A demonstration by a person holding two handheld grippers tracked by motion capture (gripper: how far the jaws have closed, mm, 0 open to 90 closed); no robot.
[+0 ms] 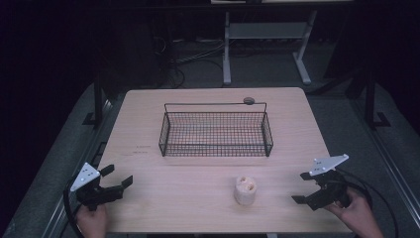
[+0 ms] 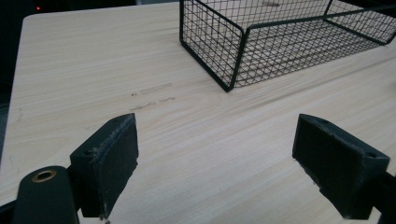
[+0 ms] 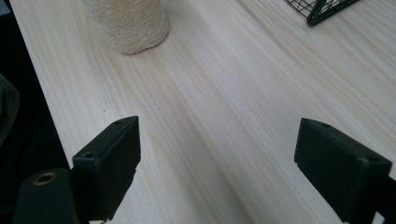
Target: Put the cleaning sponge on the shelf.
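A black wire basket (image 1: 216, 130) stands in the middle of the light wooden table (image 1: 148, 198), with nothing visible inside; its near corner (image 2: 231, 56) shows in the left gripper view. A small cream, rough-textured cylinder (image 1: 245, 190) stands upright in front of the basket, and its base (image 3: 130, 23) appears in the right gripper view. My left gripper (image 1: 119, 179) rests open at the table's near left edge, nothing between its jaws. My right gripper (image 1: 302, 187) is open at the near right, pointing toward the cylinder and well apart from it.
A small dark round object (image 1: 248, 100) sits by the basket's far right rim. Faint marks (image 1: 141, 148) lie on the wood left of the basket. Beyond the table are a white frame stand (image 1: 267, 44) and cables on a dark floor.
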